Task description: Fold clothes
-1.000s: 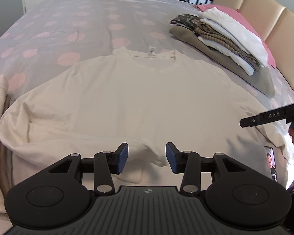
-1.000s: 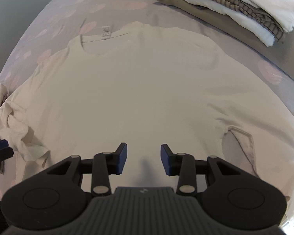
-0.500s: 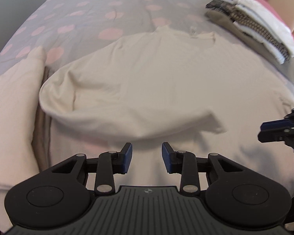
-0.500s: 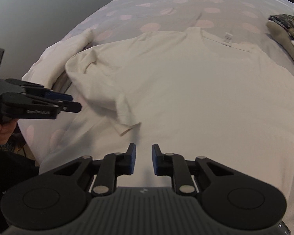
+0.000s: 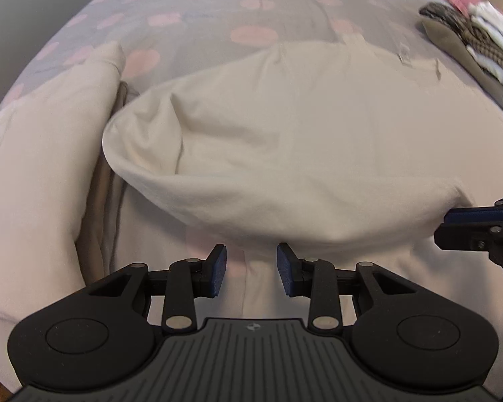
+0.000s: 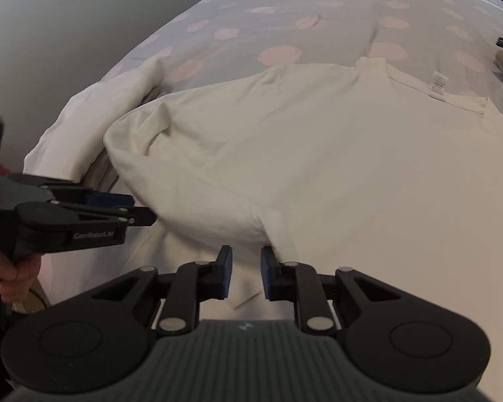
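Fingers [image 5: 218, 269] of the left gripper [image 5: 251, 269] stood apart with nothing between the blue pads, poised over pale cloth at the near edge of the bed [image 5: 218, 6]. On the right gripper [image 6: 245, 273] the fingers [image 6: 225, 269] stood closer together, a narrow gap left between the pads; a small flap of cloth lay under that gap, and whether the pads touched it could not be told.

Both tools were matte black plastic with ribbed grey housings and round metal pins at the linkages.

Spread across the bed lay the cream T-shirt [image 5: 318, 154], a soft, matte knit. Its collar and white neck label [image 6: 436, 83] pointed toward the far side of the bed, so its long axis ran from the grippers away to the collar. The left sleeve [image 5: 157, 140] was doubled into a rounded, creased bulge, and its fold ended just beside a pale pillow [image 5: 40, 174] at the bed's left.

A grey bedspread with pink dots covered the bed, lying bare and smooth beyond the collar. Folded clothes [image 5: 479, 43], striped and white, were stacked at the far right, well apart from the shirt. At the near hem the two grippers sat close to each other, the bed's edge just below them.
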A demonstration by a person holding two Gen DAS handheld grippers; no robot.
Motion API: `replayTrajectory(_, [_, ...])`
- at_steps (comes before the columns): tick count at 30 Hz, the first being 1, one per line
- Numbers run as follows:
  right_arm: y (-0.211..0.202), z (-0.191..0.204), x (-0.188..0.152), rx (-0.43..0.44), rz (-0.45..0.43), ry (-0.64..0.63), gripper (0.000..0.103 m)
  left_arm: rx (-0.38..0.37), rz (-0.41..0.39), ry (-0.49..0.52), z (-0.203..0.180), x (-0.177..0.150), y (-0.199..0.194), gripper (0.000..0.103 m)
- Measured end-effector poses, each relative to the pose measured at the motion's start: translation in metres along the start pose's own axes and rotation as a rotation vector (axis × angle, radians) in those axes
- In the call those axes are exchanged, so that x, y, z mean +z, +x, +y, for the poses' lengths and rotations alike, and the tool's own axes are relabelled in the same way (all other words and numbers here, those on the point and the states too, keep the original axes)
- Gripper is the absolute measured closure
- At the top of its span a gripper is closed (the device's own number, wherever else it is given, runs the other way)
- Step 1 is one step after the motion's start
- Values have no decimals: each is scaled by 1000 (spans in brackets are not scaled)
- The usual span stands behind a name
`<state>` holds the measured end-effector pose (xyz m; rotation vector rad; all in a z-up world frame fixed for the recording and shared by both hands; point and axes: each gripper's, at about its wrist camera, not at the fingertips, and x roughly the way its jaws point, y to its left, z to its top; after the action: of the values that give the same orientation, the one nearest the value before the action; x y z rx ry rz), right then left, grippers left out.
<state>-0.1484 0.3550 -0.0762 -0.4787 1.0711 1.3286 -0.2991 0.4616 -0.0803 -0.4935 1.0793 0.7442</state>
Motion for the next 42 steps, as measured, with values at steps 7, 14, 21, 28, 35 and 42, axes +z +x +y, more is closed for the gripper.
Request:
replayTrajectory(7, [23, -12, 13, -67, 8, -18, 81, 14, -96, -99, -2, 30, 13, 72])
replayTrajectory(14, [15, 22, -8, 37, 7, -257, 65, -7, -153, -105, -9, 41, -4, 72])
replayTrajectory(21, [35, 43, -34, -24, 67, -384, 66, 48, -163, -125, 8, 38, -20, 72])
replayTrajectory(28, [32, 44, -38, -133, 27, -424, 99, 84, -146, -208, 42, 27, -25, 72])
replayTrajectory(35, [-23, 41, -10, -138, -104, -312, 99, 91, -135, -218, 58, 13, -30, 72])
replayTrajectory(42, [-96, 45, 31, -82, -259, -169, 99, 82, -105, -206, 65, 6, -28, 72])
